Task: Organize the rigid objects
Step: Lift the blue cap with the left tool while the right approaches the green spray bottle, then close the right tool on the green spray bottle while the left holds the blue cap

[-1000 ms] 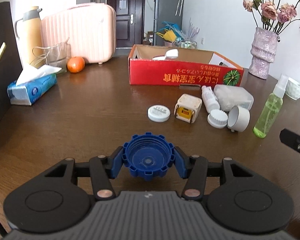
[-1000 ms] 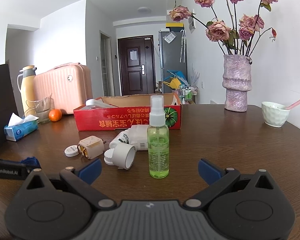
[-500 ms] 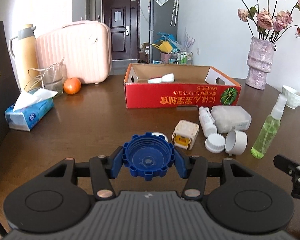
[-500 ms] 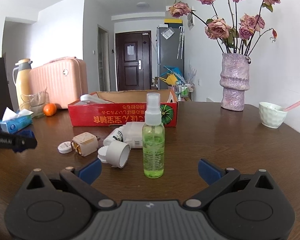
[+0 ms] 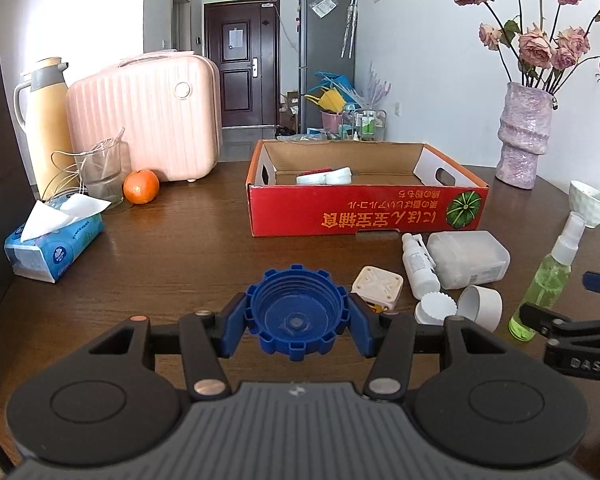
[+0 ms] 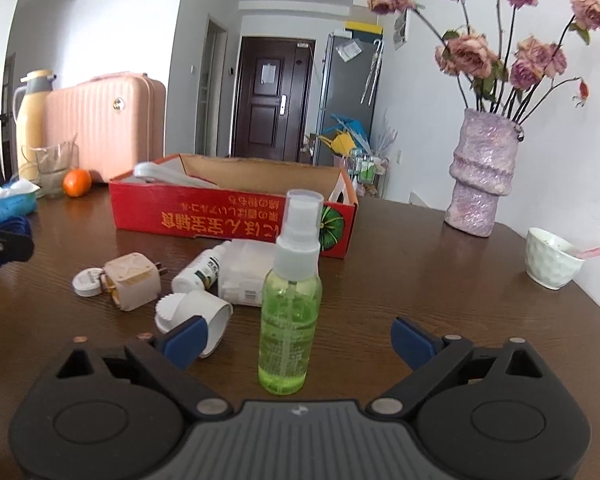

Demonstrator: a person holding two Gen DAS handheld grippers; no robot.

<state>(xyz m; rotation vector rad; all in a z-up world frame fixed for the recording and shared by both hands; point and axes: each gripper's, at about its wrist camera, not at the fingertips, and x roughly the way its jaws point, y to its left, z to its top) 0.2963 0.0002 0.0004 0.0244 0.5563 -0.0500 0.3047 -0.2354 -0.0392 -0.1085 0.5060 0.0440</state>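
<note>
My left gripper (image 5: 296, 320) is shut on a blue ribbed cap (image 5: 296, 314) and holds it above the table, in front of the red cardboard box (image 5: 364, 212). My right gripper (image 6: 296, 340) is open, its jaws on either side of a green spray bottle (image 6: 290, 320) that stands upright between them. The bottle also shows in the left wrist view (image 5: 548, 280). A beige plug adapter (image 6: 132, 280), a white dropper bottle (image 6: 200, 268), a clear plastic case (image 6: 248, 276), white caps (image 6: 204, 312) and a round white lid (image 6: 87, 282) lie left of it.
A pink suitcase (image 5: 148, 120), thermos (image 5: 44, 120), glass jug (image 5: 100, 176), orange (image 5: 141, 187) and tissue pack (image 5: 52, 248) stand at the back left. A purple vase (image 6: 482, 176) and a white bowl (image 6: 552, 256) stand at the right. The box holds white items (image 5: 324, 178).
My left gripper has risen and moved toward the box with the blue cap. My right gripper has moved forward so the spray bottle stands between its jaws.
</note>
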